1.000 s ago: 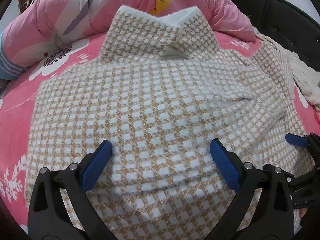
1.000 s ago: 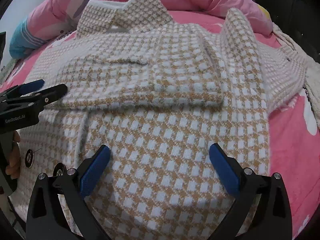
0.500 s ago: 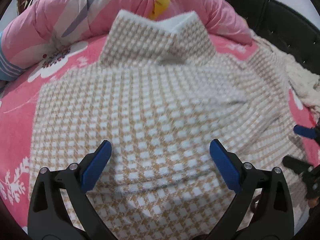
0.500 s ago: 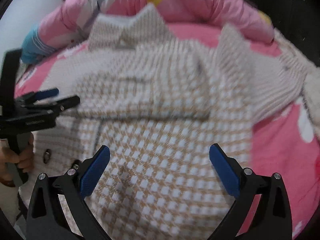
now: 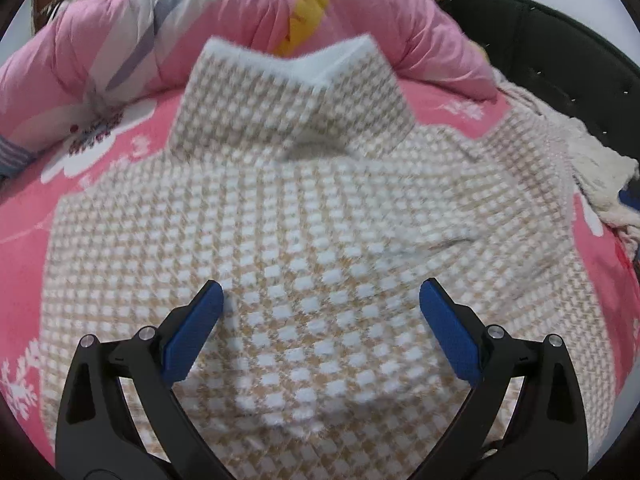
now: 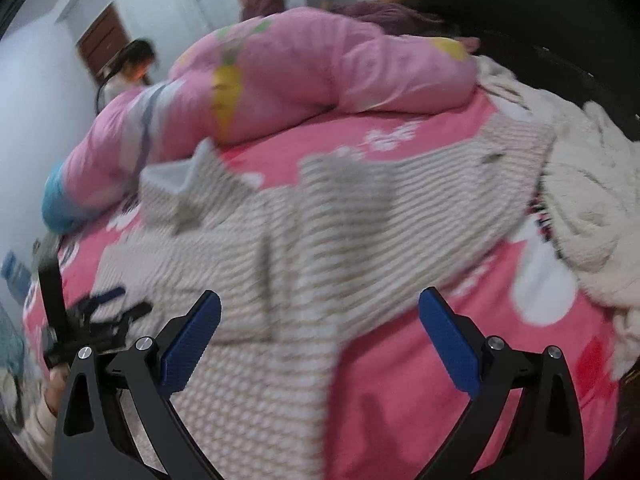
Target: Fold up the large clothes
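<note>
Sweater (image 5: 320,240) runs collar-away under left gripper (image 5: 320,328); right gripper (image 6: 320,328) off its right edge (both released, empty).

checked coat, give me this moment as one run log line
checked coat: flat on pink bedsheet, collar far | left gripper: open, empty, over coat | right gripper: open, empty, over coat's edge

A beige-and-white houndstooth knit coat (image 5: 320,240) lies spread flat on the pink floral bedsheet (image 5: 24,216), its collar (image 5: 292,92) turned toward the pink quilt (image 5: 200,24), one sleeve folded across its body, its surface lightly rumpled.
</note>
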Demonstrator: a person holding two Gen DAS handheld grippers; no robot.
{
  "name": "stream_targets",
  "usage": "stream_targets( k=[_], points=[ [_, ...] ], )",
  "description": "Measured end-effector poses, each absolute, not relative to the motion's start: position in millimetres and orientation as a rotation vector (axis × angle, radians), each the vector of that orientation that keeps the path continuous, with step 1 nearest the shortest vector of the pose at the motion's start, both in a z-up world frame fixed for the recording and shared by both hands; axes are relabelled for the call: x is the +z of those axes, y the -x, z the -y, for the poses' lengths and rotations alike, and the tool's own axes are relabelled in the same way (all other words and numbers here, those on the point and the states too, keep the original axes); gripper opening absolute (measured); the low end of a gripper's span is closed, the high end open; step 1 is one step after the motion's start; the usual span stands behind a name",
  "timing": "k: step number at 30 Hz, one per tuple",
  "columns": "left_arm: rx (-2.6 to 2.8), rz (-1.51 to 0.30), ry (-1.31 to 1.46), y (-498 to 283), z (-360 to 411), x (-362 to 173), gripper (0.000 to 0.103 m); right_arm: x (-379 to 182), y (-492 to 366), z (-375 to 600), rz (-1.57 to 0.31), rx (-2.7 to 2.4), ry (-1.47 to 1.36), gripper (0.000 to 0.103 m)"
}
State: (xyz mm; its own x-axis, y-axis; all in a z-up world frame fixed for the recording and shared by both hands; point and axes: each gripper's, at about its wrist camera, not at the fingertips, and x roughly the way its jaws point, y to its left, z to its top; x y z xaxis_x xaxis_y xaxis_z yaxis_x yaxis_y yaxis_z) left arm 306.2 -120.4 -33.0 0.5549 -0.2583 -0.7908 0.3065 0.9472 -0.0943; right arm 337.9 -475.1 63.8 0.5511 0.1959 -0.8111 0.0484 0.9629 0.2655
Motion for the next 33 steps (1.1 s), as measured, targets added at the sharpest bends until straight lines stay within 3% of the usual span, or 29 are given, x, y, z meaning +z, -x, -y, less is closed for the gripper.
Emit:
stream_targets(
  k=[7,11,19,33],
  points=[
    [-0.321,-0.899,-0.062,-304,121,-43,0.095,51,-382,569,-1.02,-0.084,-0.363,0.089],
    [-0.327,-0.887,-0.047,-302,120,-46,0.095,35,-401,612,-1.028,-0.129,-0.49,0.079],
    [-0.329,-0.881,-0.039,-298,116,-48,0.095,-16,-431,656,-1.092,-0.221,-0.709,0.049],
    [-0.332,-0.881,-0.033,-298,116,-48,0.096,-38,-449,654,-1.071,-0.309,-0.604,0.009]
  ],
)
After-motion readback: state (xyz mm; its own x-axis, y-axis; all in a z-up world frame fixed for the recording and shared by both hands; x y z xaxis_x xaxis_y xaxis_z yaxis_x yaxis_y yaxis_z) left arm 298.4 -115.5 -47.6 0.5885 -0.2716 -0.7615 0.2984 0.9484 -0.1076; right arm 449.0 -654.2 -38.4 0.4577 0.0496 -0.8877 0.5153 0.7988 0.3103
